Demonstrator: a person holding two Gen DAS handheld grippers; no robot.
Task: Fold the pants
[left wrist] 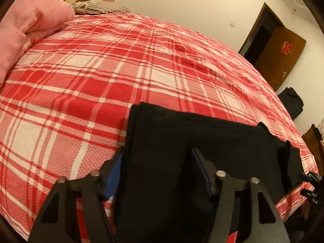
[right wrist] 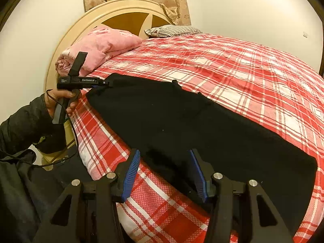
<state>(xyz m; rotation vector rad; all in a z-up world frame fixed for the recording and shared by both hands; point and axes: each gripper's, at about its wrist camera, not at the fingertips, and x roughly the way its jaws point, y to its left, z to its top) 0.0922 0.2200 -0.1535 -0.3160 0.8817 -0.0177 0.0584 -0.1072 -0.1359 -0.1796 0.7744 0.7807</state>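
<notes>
Black pants point(right wrist: 182, 121) lie flat along the near edge of the bed, folded lengthwise. In the right wrist view my right gripper point(right wrist: 165, 158) is open, its blue-padded fingers point(right wrist: 131, 174) straddling the pants' near edge at one end. My left gripper point(right wrist: 105, 84), held by a hand, sits at the far end of the pants by the pillow. In the left wrist view the left gripper point(left wrist: 158, 154) is open, and the black pants point(left wrist: 192, 151) lie between its fingers. The right gripper point(left wrist: 311, 180) shows at the frame's right edge.
The bed has a red and white plaid cover point(left wrist: 121, 70). A folded pink blanket point(right wrist: 101, 46) and a grey pillow point(right wrist: 172, 30) lie by the headboard point(right wrist: 121, 14). A brown door point(left wrist: 281, 54) and a dark bag point(left wrist: 291, 101) stand beyond the bed.
</notes>
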